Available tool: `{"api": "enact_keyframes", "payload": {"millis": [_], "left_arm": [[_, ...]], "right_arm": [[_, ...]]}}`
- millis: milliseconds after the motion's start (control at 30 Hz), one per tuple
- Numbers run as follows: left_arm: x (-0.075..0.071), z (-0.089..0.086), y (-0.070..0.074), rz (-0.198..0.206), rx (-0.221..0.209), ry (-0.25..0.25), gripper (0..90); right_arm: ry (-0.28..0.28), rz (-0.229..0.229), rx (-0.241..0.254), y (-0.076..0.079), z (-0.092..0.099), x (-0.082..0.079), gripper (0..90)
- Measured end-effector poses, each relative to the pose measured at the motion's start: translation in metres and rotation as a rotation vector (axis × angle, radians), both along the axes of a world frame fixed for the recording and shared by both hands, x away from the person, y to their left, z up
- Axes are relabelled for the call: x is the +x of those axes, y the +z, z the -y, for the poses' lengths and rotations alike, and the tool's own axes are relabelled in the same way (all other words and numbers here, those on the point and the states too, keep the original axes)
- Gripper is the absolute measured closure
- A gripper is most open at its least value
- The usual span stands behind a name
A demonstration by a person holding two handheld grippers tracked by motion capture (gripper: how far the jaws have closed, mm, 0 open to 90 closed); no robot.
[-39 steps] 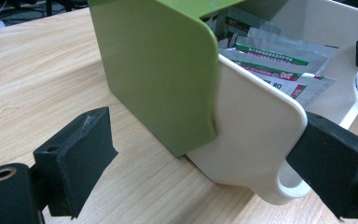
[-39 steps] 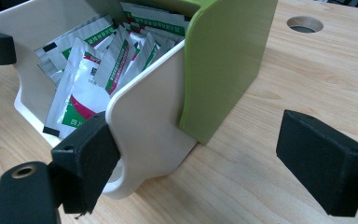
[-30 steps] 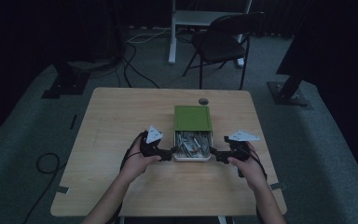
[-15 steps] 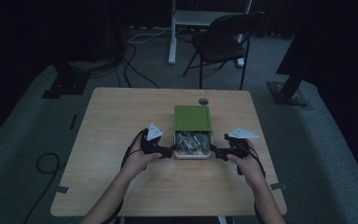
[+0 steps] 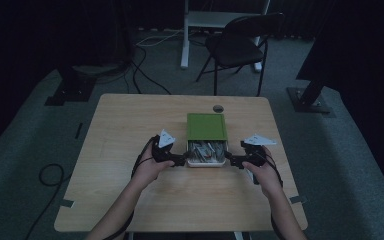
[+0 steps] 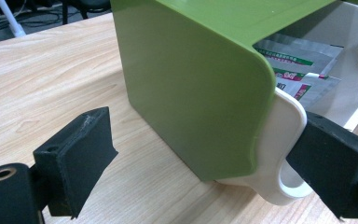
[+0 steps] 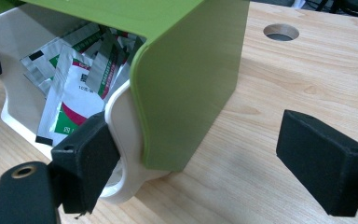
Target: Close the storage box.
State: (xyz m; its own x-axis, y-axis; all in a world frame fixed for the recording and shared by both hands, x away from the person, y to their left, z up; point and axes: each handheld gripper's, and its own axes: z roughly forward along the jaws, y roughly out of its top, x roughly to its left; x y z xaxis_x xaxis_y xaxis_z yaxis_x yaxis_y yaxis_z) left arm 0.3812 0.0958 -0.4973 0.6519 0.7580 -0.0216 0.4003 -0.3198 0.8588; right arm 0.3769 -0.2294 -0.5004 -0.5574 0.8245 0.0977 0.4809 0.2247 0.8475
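One white box (image 5: 206, 161) with one green lid (image 5: 206, 127); my left gripper (image 5: 181, 160) and right gripper (image 5: 231, 161) flank it level, jaws spread, grasping nothing.

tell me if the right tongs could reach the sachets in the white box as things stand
Probably yes. The green lid is slid back, leaving the sachets uncovered at the near end of the white box. The right tongs stand open at its corner, one pad beside the loop handle, nothing between.

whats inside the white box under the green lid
Foil sachets with green and red print lie loosely piled in the white box. The green lid covers the far part, so what lies beneath it is hidden.
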Motion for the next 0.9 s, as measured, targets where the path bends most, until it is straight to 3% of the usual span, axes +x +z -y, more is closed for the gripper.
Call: {"api": "enact_keyframes", "payload": {"millis": [200,400,900], "left_arm": [[0.003,0.002,0.001,0.013,0.018,0.007,9.5],[0.004,0.002,-0.001,0.016,0.005,0.026,9.5],[0.010,0.006,0.000,0.034,0.042,0.044,9.5]], "right_arm": [[-0.012,0.000,0.013,-0.001,0.000,0.003,13.6],[-0.024,0.004,0.013,-0.001,-0.001,0.006,13.5],[-0.050,0.008,0.008,-0.001,-0.003,0.012,12.9]]}}
